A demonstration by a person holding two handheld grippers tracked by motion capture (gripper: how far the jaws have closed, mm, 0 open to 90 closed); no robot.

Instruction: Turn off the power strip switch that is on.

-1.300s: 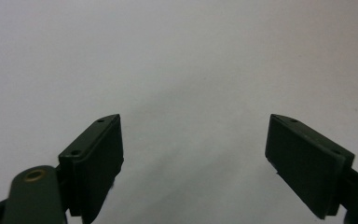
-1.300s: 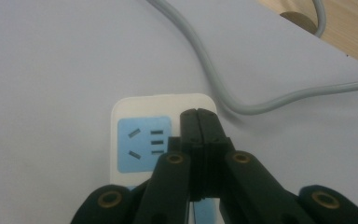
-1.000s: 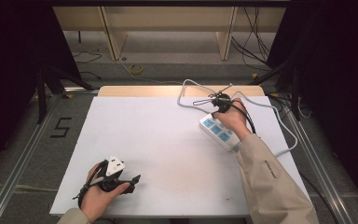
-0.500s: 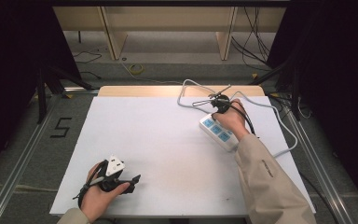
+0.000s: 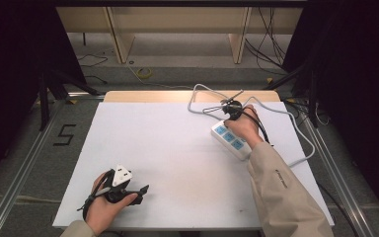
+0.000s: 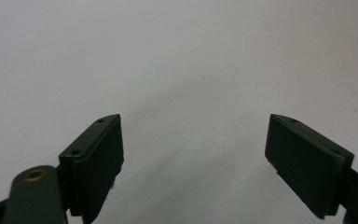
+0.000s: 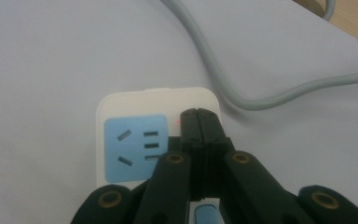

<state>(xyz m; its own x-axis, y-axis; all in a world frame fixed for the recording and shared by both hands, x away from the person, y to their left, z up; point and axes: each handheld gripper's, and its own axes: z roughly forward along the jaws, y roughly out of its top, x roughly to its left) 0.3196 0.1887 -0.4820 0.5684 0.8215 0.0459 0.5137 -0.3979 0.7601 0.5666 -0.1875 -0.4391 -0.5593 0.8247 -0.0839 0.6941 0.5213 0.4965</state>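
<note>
White plastic formed the power strip (image 5: 231, 139), which lay on the pale surface (image 5: 177, 148) toward its far right, and serves here as the landmark. My right claw (image 7: 199, 116) stood directly over the strip's far end, its jaws pressed together with nothing between them, tips down on the casing just beside the first blue socket (image 7: 135, 148). A small red light (image 7: 179, 120) glowed at the tips, so I judged the strip's switch to be the point of contact and the strip to be live at that moment; whether the press was finished or only begun could not be read from the pictures. My left claw (image 6: 193, 154) rested well apart from the strip, at the near left of the surface, jaws spread wide over bare white and holding nothing. As far as could be judged, the switching step was at or near completion, and what remained was to lift the right claw clear.

Count: one power strip; three blue sockets on it in the high view; one grey cord (image 7: 242, 79) looping away from the strip's far end; two claws, one closed and one wide.
</note>
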